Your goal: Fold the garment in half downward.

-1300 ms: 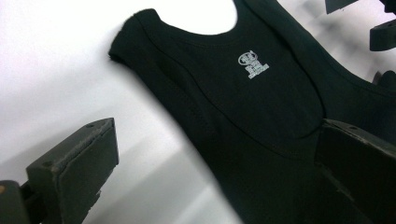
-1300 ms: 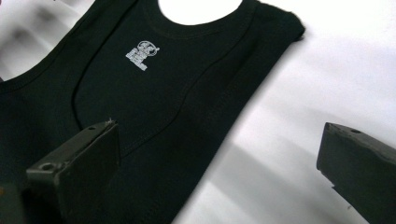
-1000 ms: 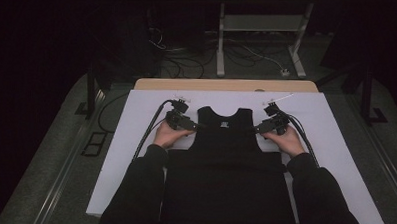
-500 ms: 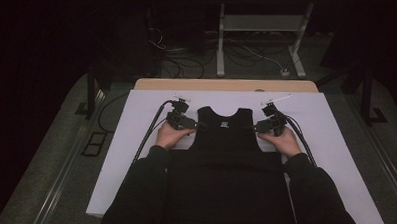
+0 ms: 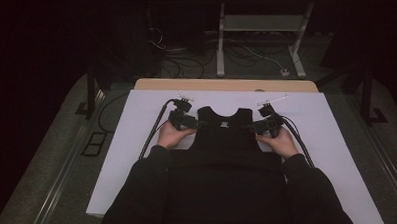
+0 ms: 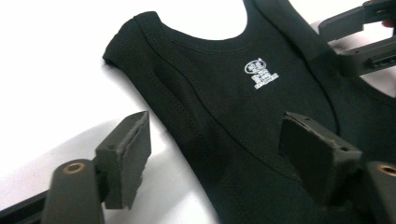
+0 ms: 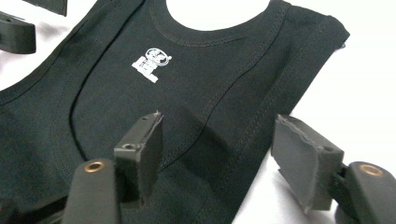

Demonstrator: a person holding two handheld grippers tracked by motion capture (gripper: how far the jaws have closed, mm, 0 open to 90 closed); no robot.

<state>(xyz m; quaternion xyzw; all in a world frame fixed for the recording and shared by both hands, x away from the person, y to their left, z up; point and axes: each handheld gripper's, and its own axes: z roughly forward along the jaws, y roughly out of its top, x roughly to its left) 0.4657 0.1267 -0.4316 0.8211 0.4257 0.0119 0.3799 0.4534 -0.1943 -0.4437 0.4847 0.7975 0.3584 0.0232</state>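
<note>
Black tank top (image 5: 224, 143) lies flat mid-table, neckline toward the far edge. Left gripper (image 5: 186, 122) and right gripper (image 5: 260, 126) straddle its armhole edges; jaws have just been closing, spread, pads not yet pressing.

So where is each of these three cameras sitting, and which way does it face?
High view: above the person's side, looking forward and down on the white table; forearms, hands, the left gripper and the right gripper show.
Left gripper view: rides the left gripper, looking between its fingers across the black tank top.
Right gripper view: rides the right gripper, looking between its fingers at the top's other armhole.
Shared: both gripper views show the top's white neck print.
</note>
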